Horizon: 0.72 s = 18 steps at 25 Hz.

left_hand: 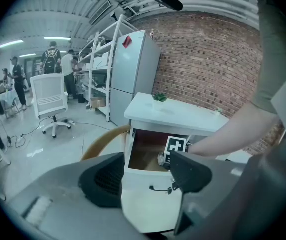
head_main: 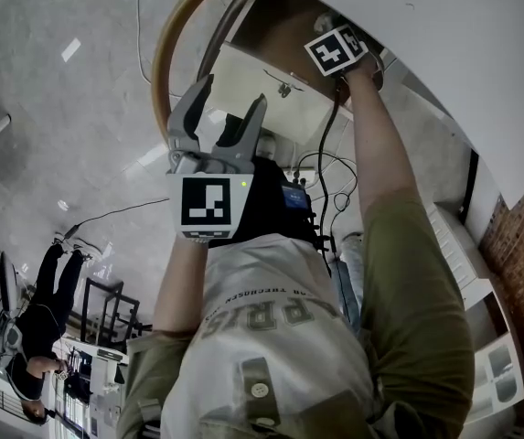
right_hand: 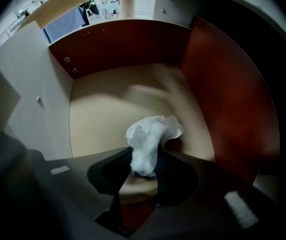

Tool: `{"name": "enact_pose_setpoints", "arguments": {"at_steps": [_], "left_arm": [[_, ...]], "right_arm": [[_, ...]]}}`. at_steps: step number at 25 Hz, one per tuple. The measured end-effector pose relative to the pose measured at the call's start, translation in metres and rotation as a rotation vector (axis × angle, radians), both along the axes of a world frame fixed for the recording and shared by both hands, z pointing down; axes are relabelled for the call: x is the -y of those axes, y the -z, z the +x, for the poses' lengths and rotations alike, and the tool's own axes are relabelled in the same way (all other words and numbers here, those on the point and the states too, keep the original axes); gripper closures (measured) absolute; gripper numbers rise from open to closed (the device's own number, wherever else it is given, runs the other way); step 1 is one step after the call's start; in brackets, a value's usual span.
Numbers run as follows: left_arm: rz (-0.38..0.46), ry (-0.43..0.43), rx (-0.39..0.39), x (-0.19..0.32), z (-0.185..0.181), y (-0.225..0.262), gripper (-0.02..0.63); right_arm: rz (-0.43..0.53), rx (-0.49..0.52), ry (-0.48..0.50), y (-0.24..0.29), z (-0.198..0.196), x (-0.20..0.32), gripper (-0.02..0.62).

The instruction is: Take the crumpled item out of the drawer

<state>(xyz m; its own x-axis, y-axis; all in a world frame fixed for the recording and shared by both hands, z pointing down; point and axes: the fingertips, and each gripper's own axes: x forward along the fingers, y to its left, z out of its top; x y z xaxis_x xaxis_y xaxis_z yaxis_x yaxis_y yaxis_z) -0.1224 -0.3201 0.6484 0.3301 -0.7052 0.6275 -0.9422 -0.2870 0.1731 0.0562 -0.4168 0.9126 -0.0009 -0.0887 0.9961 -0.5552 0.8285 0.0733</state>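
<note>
The crumpled white paper [right_hand: 150, 141] lies near the front right of the open drawer's tan floor [right_hand: 108, 109]. My right gripper [right_hand: 143, 170] points down into the drawer, its dark jaws shut on the paper's lower part. In the head view only that gripper's marker cube [head_main: 335, 49] shows above the drawer [head_main: 271, 26]; its jaws are hidden inside. My left gripper [head_main: 234, 94] hovers open and empty in front of the drawer's white front panel [head_main: 271, 90]. In the left gripper view the left gripper [left_hand: 147, 176] frames the drawer [left_hand: 145, 154], with the paper [left_hand: 161, 159] small beside the cube.
The drawer belongs to a white cabinet [left_hand: 182, 119] with a small plant [left_hand: 158, 98] on top. A curved wooden bar [head_main: 165, 53] arcs left of the drawer. The drawer's reddish walls [right_hand: 222, 99] close in the right gripper. A fridge [left_hand: 133, 69], an office chair [left_hand: 50, 101] and people stand farther off.
</note>
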Motion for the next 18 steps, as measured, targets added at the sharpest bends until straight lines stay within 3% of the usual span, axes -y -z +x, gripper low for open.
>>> {"name": "enact_pose_setpoints", "arguments": {"at_steps": [7, 18], "left_arm": [[0.009, 0.008, 0.005, -0.007, 0.000, 0.006, 0.304], [0.045, 0.010, 0.020, -0.017, -0.002, 0.028, 0.304]], "right_arm": [[0.049, -0.029, 0.058, 0.012, 0.005, -0.003, 0.495], [0.140, 0.024, 0.100, 0.059, 0.001, -0.014, 0.499]]}}
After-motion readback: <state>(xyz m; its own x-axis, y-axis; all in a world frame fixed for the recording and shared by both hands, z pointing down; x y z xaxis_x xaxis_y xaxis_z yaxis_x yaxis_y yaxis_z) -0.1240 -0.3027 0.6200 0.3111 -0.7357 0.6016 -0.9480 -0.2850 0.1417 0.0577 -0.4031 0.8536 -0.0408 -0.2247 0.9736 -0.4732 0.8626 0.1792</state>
